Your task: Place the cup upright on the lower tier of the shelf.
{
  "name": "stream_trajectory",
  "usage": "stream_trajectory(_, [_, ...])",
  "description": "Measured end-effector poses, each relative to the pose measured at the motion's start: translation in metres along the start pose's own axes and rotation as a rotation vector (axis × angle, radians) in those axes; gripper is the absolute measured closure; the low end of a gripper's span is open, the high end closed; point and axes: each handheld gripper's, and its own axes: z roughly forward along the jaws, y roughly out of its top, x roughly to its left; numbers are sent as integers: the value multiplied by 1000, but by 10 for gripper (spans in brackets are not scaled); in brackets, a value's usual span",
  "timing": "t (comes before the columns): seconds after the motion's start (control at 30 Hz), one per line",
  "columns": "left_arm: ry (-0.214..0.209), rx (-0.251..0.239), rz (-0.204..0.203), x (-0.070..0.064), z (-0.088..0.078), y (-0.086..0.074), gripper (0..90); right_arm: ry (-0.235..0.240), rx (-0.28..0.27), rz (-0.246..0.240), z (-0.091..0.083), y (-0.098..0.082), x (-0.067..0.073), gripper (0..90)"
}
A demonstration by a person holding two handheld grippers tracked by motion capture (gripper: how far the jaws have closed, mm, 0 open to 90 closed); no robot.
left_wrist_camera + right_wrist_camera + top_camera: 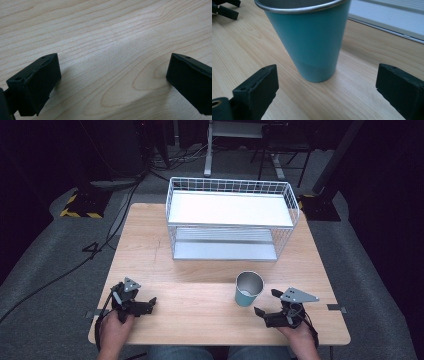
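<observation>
Nearest the person, two hands come in over the front edge of the wooden surface [200,305], each holding a gripper. The left gripper [145,306] rests low over the front left part of the surface, pointing toward the middle. In the left gripper view its fingers [37,82] are spread wide, with nothing but bare wood grain between them. The right gripper [268,305] sits near the front right, its grey three-cornered plate on top, and points toward the cup. Its fingers [257,92] are likewise spread wide apart and touch nothing.

Just beyond the right gripper stands a teal cup [248,289], upright on the surface, with a metal rim and a grey inside. In the right gripper view the cup [312,42] stands ahead of the open fingers, centred between their lines but clear of both.

Farther back, toward the far edge of the surface, stands a white wire rack [231,217] with a white upper shelf and a lower shelf beneath it. The cup is in front of the rack's right half, apart from it.
</observation>
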Motion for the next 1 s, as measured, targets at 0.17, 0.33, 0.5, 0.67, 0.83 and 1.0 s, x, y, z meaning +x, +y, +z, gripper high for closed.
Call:
stream_trajectory(0.17, [0,-1,1,0,0,0,0,-4,31,-9,14,2,8,49])
stream_trajectory(0.33, [0,0,0,0,0,0,0,-9,33,-15,32,5,14,49])
stream_trajectory(0.5, [0,0,0,0,0,0,0,-38,14,18,44,4,16,58])
stream_trajectory(0.67, [0,0,0,0,0,0,0,-59,10,33,53,4,19,143])
stream_trajectory(0.83, [0,0,0,0,0,0,0,-70,3,32,58,5,19,150])
stream_trajectory(1.0, [0,0,0,0,0,0,0,-80,35,8,61,6,21,205])
